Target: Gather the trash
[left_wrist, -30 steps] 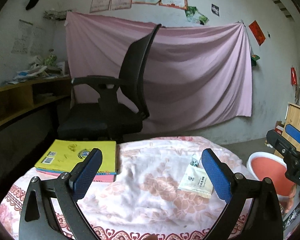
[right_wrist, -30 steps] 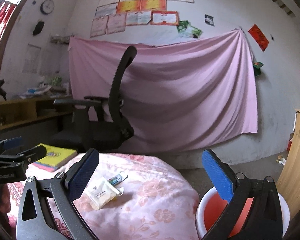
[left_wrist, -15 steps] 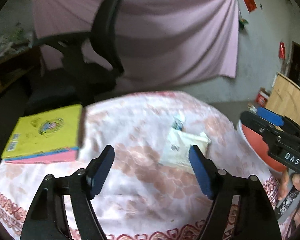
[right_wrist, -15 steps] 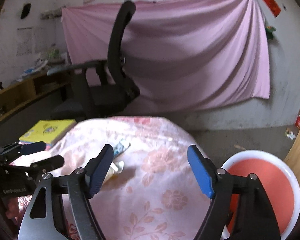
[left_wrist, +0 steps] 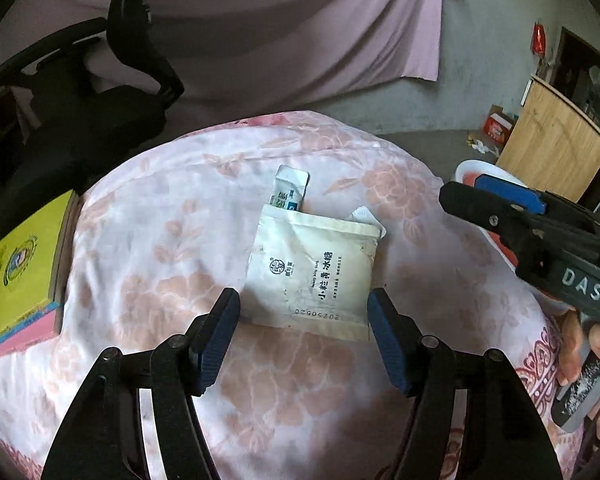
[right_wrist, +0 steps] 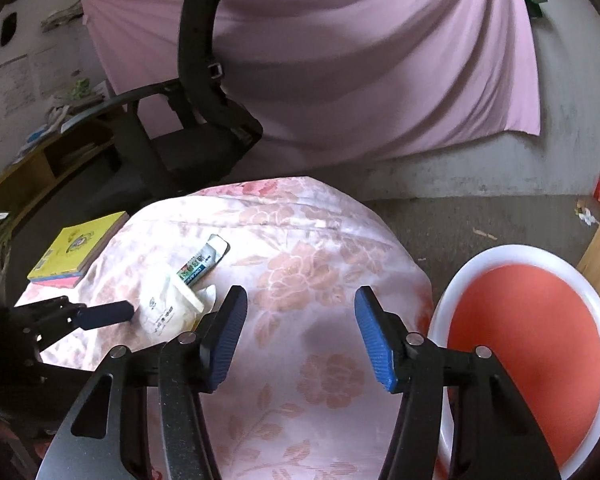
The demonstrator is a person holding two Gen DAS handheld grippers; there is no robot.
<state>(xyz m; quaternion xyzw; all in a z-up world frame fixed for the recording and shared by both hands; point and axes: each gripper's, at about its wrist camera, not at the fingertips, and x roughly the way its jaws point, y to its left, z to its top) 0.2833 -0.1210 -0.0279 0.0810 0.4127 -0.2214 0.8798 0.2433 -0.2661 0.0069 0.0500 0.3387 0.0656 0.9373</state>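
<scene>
since a second ago both views have been tipped downward, so that the wall posters are lost from sight and the floral tablecloth (left_wrist: 172, 264) fills the frame. the left gripper (left_wrist: 303, 334) has been brought in close over the white sachet (left_wrist: 312, 276), which was seen small and far off before, and its jaws have just been closing. they are now half-narrowed and set to either side of the sachet's near edge, with a sliver of cloth visible at each pad, so nothing is gripped yet. the right gripper (right_wrist: 300, 334) has likewise just been closing, but only bare cloth is seen between its jaws.

the sachet lies flat near the middle of the table, and a small blue-and-white packet (left_wrist: 290, 194) is tucked partly under its far edge. a scrap of white wrapper (left_wrist: 366, 216) peeks out at the far right corner. the red basin with a white rim (right_wrist: 528, 332) stands on the floor just beside the table's right edge, and the yellow book (left_wrist: 16, 272) lies at the table's left.

the step in hand is judged to be the reach for the first piece of trash. next, the left jaws would need to be lowered onto the cloth and pinched on the sachet's edge — a thin, flat thing, so the cloth might be caught with it.
</scene>
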